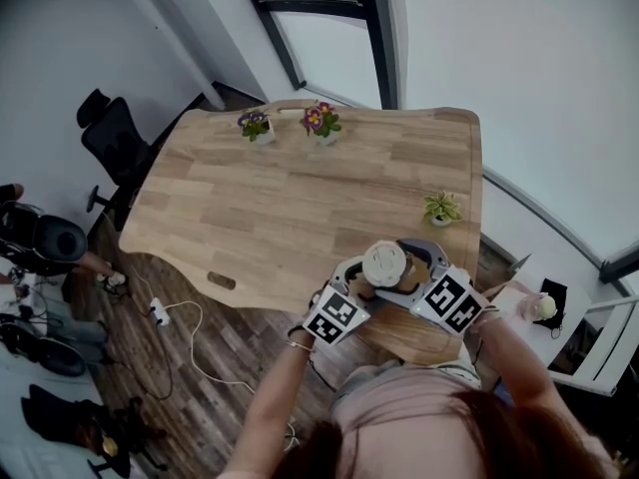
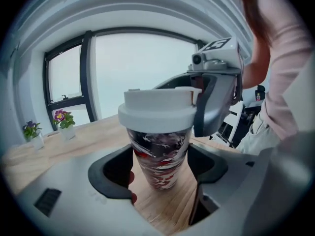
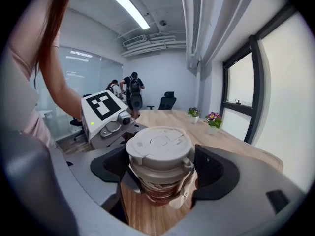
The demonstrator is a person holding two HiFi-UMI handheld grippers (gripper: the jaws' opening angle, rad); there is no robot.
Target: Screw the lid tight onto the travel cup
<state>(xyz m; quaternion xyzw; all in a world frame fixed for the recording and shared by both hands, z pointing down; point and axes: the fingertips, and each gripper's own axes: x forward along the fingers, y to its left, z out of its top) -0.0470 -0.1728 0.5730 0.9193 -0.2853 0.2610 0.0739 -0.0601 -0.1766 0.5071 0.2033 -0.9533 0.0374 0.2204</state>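
Head view: only the top of the lid (image 1: 384, 263) shows, at the near edge of the table (image 1: 300, 198) close to the person. The cup body is hidden under it.

Left gripper view fills that in – travel cup (image 2: 158, 154) upright, body marbled red, black and white, white lid seated on the rim. Left tongs (image 2: 160, 170) are clamped on the cup body below the lid, a pad against each side. I can't tell whether the base touches the wood. This view also shows one jaw of the right gripper against the lid's side.

Right gripper view: right tongs (image 3: 158, 170) are closed on the lid, pads touching both sides. It is the only view showing the moulded detail on the lid top and a pale tag (image 3: 186, 193) hanging off the cup. It also shows people (image 3: 130, 88) standing at the far end of the room, who are out of the other two views.

Counts:
- travel cup: 1
- lid: 1
- tongs: 2, both on the cup
- potted plants: 3 in head view – two flowering pots (image 1: 255, 125) (image 1: 321, 121) at the far edge, and one green pot (image 1: 441, 208) by the right edge. Each gripper view shows only the two flowering ones.
- office chair (image 1: 115, 138): 1, at the table's left end
- power strip (image 1: 158, 313): 1, on the floor, head view only
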